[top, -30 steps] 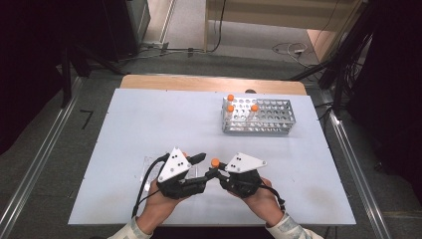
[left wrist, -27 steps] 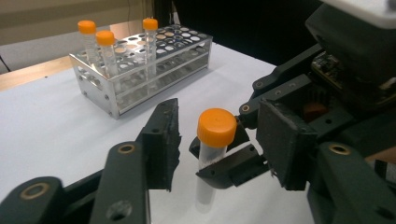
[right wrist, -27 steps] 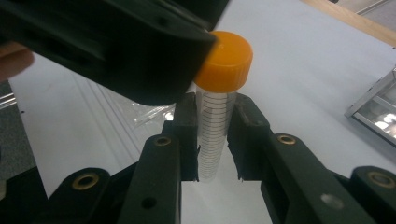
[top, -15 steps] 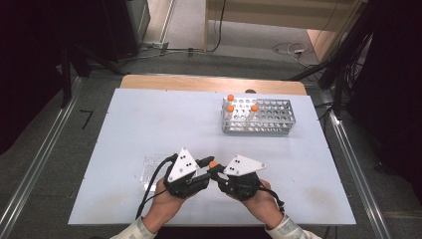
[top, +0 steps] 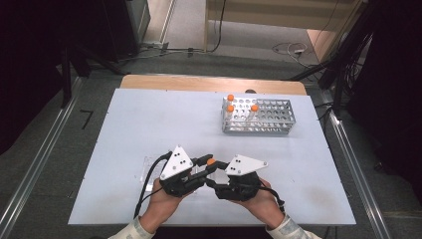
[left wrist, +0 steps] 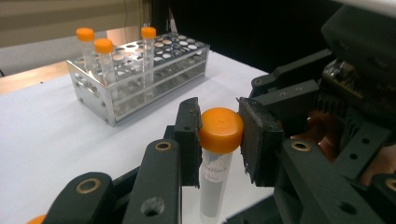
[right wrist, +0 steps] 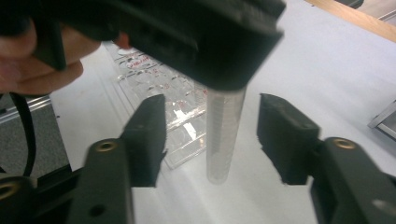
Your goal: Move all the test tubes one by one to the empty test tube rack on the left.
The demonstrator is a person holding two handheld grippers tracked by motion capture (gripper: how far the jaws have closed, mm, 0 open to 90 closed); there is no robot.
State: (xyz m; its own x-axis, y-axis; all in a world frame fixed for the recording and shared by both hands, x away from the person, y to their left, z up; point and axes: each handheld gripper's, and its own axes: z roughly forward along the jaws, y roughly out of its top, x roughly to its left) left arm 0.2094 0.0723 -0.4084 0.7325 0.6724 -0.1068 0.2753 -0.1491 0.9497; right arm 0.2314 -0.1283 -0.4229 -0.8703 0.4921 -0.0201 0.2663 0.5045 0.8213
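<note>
Now left gripper (left wrist: 219, 133) fingers pinch the tube (left wrist: 215, 172) by its cap.

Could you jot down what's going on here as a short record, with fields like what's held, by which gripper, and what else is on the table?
held item: orange-capped tube, upright
left gripper: shut on the tube's cap
right gripper: jaws just opened, standing apart on either side of the tube body, not touching it
rack: metal, far side of the table, holds three orange-capped tubes
clear tray: lies flat behind the held tube
</note>
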